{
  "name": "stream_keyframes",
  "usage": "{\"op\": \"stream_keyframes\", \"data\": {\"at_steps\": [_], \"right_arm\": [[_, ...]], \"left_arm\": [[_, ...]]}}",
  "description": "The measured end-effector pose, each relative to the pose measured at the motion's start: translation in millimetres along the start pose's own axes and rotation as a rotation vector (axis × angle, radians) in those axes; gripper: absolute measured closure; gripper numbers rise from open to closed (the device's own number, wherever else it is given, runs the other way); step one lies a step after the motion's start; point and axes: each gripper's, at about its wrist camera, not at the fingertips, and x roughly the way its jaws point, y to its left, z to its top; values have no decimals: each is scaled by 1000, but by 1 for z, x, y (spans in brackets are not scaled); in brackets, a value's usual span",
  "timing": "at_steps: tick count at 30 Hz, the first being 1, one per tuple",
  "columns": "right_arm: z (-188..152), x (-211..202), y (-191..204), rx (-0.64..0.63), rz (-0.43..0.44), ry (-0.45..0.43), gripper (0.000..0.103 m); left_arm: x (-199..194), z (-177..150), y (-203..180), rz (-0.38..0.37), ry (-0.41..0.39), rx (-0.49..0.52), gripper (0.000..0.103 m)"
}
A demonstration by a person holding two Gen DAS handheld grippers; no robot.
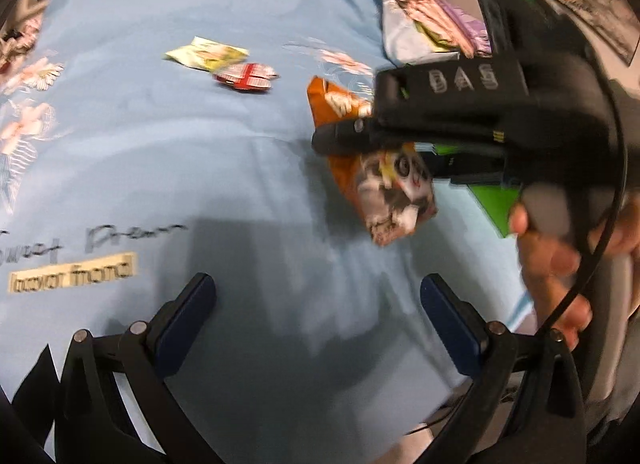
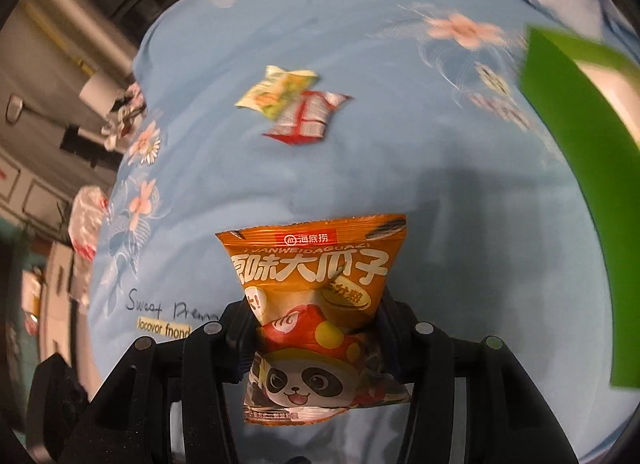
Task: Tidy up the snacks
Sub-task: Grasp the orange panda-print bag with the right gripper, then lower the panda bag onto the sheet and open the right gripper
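With the R gripper (image 2: 316,324) clamped on the orange bag (image 2: 320,284), I've got the bag lifted off the blue sheet (image 2: 400,167), its panda print facing the R cam. Pads squeeze the bag's middle, so it crumples in at the waist; top edge sticks out past the fingertips, bottom seam hangs back toward the cam. Jaws sit narrow, set by the bag's width.

In the L cam the same bag (image 1: 384,179) hangs under the R gripper (image 1: 340,135), clear of the sheet (image 1: 200,167). A hand (image 1: 560,264) grips the R handle at frame right.

L gripper (image 1: 318,316) is wide, nothing btwn its blue pads (image 1: 184,316), hovering over bare sheet.

Two more snacks lie farther back on the sheet: a yellow-green pack (image 1: 206,55) and a red-white pack (image 1: 246,77), touching, the red one overlapping the other's edge. Same pair in the R cam: yellow-green (image 2: 276,91), red-white (image 2: 308,115).

Green box (image 2: 580,183) sits at the R cam's right edge, near the held bag; what's inside I can't tell. Pillow pile (image 1: 432,19) behind it in the L cam, blurred.
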Motion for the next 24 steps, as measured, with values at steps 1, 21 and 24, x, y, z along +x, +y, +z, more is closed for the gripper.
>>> {"op": "stream_keyframes", "data": {"at_steps": [1, 21, 24], "right_arm": [[-3, -4, -7, 14, 1, -2, 51], [-19, -11, -62, 242, 169, 25, 20], [-18, -14, -65, 239, 159, 10, 20]], "left_arm": [[1, 2, -2, -21, 6, -4, 0], [32, 21, -31, -198, 73, -29, 0], [38, 27, -31, -197, 72, -36, 0]]}}
